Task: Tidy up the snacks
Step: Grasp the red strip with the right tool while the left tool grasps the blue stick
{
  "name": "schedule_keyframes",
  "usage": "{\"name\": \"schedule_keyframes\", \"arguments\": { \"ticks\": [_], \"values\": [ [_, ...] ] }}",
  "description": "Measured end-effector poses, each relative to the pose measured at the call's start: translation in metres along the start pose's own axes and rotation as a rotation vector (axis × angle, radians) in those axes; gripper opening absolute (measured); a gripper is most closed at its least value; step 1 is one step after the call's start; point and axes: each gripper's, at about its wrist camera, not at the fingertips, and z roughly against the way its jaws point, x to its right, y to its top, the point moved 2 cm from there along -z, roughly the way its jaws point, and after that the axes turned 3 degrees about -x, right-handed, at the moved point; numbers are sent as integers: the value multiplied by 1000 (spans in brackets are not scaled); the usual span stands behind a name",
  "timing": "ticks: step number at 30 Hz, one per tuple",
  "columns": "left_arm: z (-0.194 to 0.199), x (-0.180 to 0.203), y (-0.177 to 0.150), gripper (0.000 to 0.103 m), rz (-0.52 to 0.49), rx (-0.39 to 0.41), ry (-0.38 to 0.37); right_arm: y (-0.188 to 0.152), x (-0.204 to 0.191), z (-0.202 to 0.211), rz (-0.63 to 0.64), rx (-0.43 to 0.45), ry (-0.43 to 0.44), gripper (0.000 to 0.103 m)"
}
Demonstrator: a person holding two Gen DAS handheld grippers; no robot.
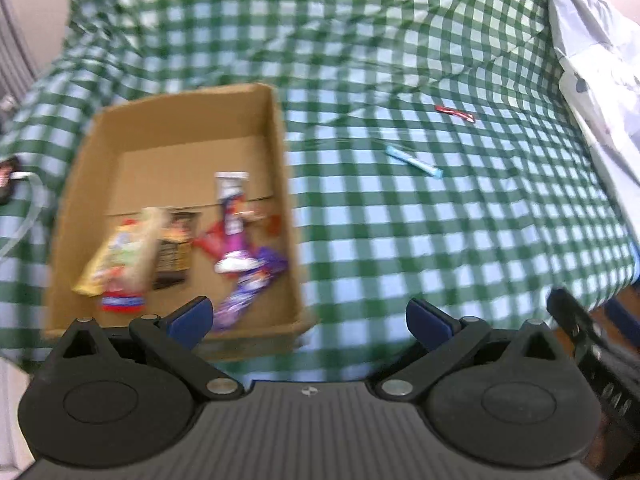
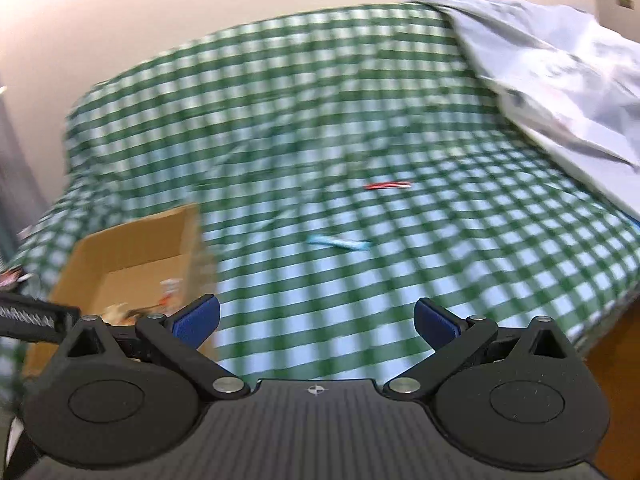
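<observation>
Now, the blue snack stick (image 1: 414, 162) lies flat on the checked cloth (image 1: 460, 220), right of centre in the left view, with a red stick (image 1: 455, 113) above it. Both look light, thin and crinkly; I'd pinch mid-length. The cardboard box (image 1: 286, 184) sits lower left, part-filled. My left gripper (image 1: 308, 318) and right gripper (image 2: 316, 320) gape wide, empty.

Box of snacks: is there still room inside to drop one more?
Yes. The cardboard box is bare across its far half, behind the white-and-purple bar. Its near half is crowded with wrappers. Outside, the checked cloth lies bare between the box and the blue stick, and nearer than the stick.
</observation>
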Motion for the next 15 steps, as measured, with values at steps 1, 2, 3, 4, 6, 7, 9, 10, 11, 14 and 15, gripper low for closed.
{"name": "schedule_keyframes", "arguments": {
  "ticks": [1, 2, 3, 4, 6, 7, 9, 10, 11, 14, 15],
  "values": [
    [-11, 10, 13, 103, 13, -11, -6, 5, 12, -8, -6, 5, -24, 102],
    [-22, 20, 27, 103, 25, -20, -8, 10, 24, -17, -10, 15, -51, 102],
    [-35, 31, 42, 103, 36, -24, -11, 16, 36, -27, -12, 21, -70, 102],
    [-50, 42, 57, 103, 46, -31, -9, 22, 48, -37, -11, 24, -82, 102],
    [-82, 63, 86, 103, 78, -62, -8, 36, 72, -63, -7, 42, -103, 102],
    [-101, 72, 101, 103, 102, -79, -13, 45, 85, -79, -2, 57, -117, 102],
    [-140, 87, 125, 103, 149, -121, -14, 61, 106, -114, 26, 66, -122, 102],
    [-161, 95, 136, 103, 174, -144, -13, 69, 116, -134, 41, 70, -136, 102],
    [-181, 101, 146, 103, 196, -169, -10, 78, 126, -156, 56, 75, -138, 102],
    [-238, 118, 173, 103, 254, -218, -23, 100, 148, -228, 127, 53, -127, 102],
    [-253, 123, 179, 103, 261, -222, -21, 107, 153, -253, 156, 38, -104, 102]
  ]
}}
